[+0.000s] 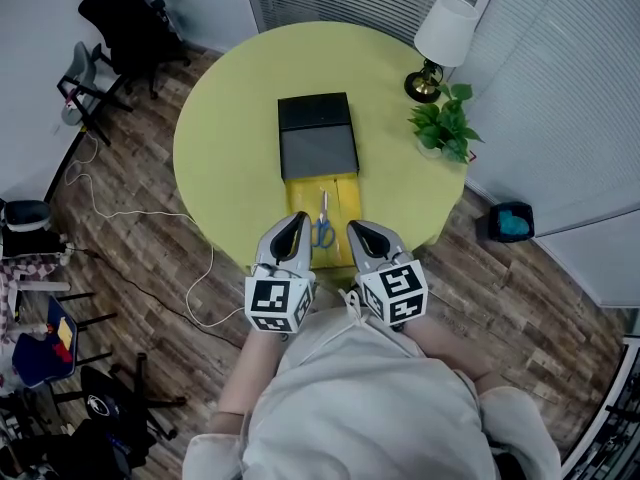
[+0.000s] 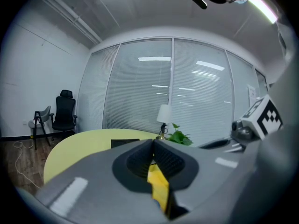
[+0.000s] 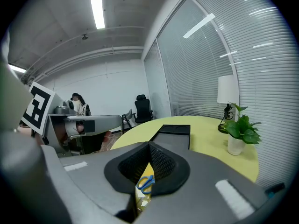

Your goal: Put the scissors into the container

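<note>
Blue-handled scissors [image 1: 322, 226] lie lengthwise in a yellow tray [image 1: 341, 193] that juts out toward me from a dark grey box [image 1: 317, 135] on the round yellow-green table [image 1: 225, 148]. My left gripper [image 1: 296, 220] hovers at the tray's left side, jaws shut and empty. My right gripper [image 1: 357, 229] sits at the tray's right side, also shut with nothing in it. In the right gripper view the jaw tips [image 3: 149, 146] meet, and the scissors' handles [image 3: 145, 183] show below, through the gap behind the tips. The left gripper view shows its tips [image 2: 153, 143] meeting over yellow tray [image 2: 159, 185].
A white-shaded lamp [image 1: 441, 43] and a potted plant [image 1: 445, 123] stand at the table's far right edge. Black chairs [image 1: 125, 13] and a white cable [image 1: 150, 218] are on the wood floor to the left. A blue bin [image 1: 512, 221] sits on the right.
</note>
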A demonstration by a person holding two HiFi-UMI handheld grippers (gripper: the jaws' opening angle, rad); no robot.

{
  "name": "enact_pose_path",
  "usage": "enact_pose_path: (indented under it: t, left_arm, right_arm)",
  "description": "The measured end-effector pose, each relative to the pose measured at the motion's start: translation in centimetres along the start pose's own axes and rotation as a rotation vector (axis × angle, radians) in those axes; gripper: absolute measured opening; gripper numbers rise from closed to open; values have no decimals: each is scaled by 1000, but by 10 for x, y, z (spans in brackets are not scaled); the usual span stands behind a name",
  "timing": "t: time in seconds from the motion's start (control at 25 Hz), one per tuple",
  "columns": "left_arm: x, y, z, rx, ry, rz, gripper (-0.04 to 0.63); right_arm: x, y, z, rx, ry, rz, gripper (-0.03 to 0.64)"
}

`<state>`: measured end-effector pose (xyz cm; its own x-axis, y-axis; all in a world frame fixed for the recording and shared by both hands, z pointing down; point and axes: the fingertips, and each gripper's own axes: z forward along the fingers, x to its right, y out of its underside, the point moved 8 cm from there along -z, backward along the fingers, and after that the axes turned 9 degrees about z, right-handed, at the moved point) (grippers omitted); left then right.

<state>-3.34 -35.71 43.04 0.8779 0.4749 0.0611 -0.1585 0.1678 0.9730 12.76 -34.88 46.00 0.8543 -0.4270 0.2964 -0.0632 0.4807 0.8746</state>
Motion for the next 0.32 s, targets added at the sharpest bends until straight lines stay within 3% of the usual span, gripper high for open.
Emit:
enact_pose_path:
  t: [0.32]
  left_arm:
    - [1,3,-13,-21,4,-4,6]
  right_arm:
    - [-10,3,-8,5,9,-1,0]
